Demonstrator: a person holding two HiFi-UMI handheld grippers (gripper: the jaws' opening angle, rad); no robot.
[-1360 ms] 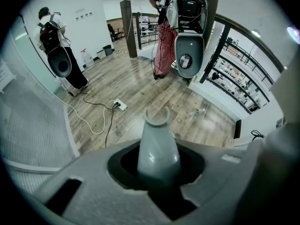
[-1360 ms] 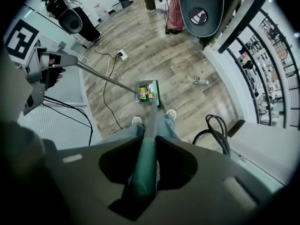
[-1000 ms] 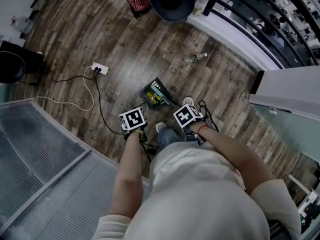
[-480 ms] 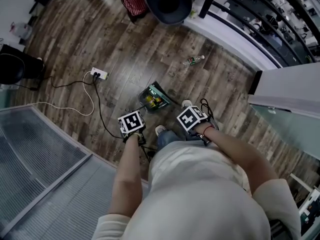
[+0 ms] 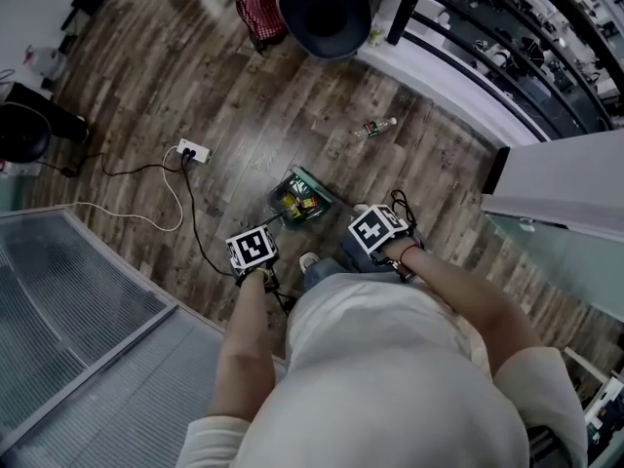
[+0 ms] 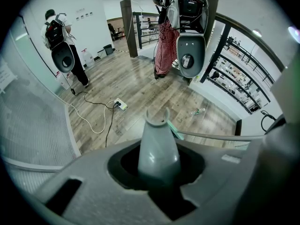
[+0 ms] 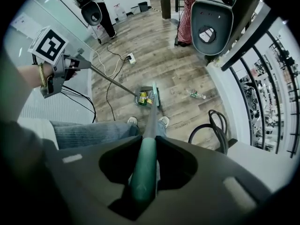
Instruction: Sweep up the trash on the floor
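My left claw (image 6: pixel 158 165) stays clamped on the grey dustpan handle (image 6: pixel 157 135), and my right claw (image 7: pixel 144 161) on the green broom handle (image 7: pixel 151 116). Both have drawn slightly back toward me, forearms angled down. The dustpan (image 5: pixel 299 200), holding trash, hasn't moved at 12 o'clock. Farther off at 1 o'clock, the bottle (image 5: pixel 379 126) still lies unswept, so I judge it's next.
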